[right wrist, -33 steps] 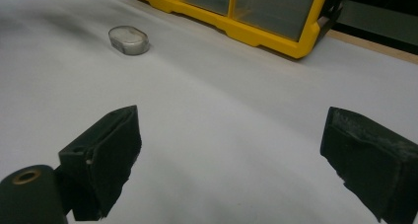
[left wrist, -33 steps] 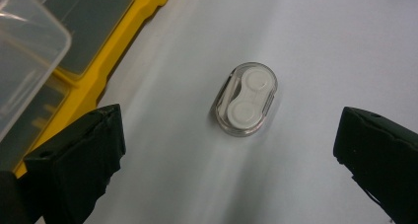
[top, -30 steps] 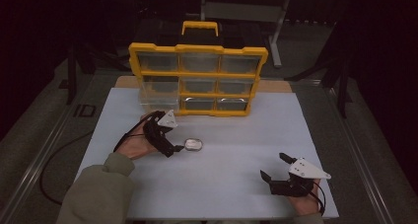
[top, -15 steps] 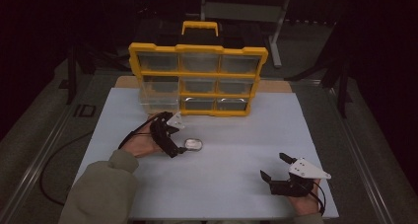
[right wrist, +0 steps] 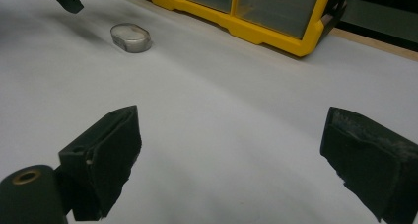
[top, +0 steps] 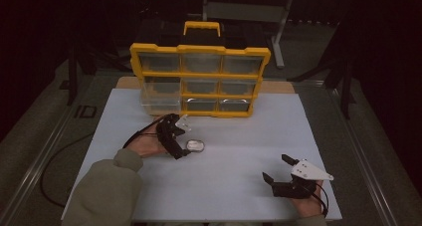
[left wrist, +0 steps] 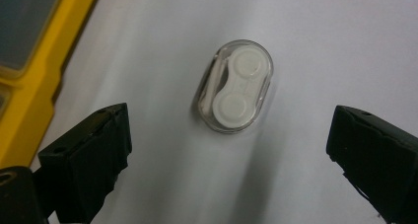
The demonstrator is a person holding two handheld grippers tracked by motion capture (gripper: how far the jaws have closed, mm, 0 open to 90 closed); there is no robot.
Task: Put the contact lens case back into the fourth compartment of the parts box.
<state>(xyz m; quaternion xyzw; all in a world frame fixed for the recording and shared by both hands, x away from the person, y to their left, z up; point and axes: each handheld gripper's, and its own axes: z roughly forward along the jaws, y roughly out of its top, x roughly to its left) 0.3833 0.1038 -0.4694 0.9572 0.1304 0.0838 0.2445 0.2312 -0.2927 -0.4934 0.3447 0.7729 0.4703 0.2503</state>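
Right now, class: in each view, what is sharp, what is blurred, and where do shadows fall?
High view: dim, dark surroundings, white table lit. Left gripper view: case sharp, jaws soft, shadow below the case. Right gripper view: case fairly sharp, near jaws blurred, organizer at the top.

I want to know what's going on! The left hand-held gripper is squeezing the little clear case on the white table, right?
Not quite. The left hand-held gripper isn't squeezing the little clear case: the left gripper view shows its jaws wide apart, clear of it, though just closing a little. The case does lie on the white table.
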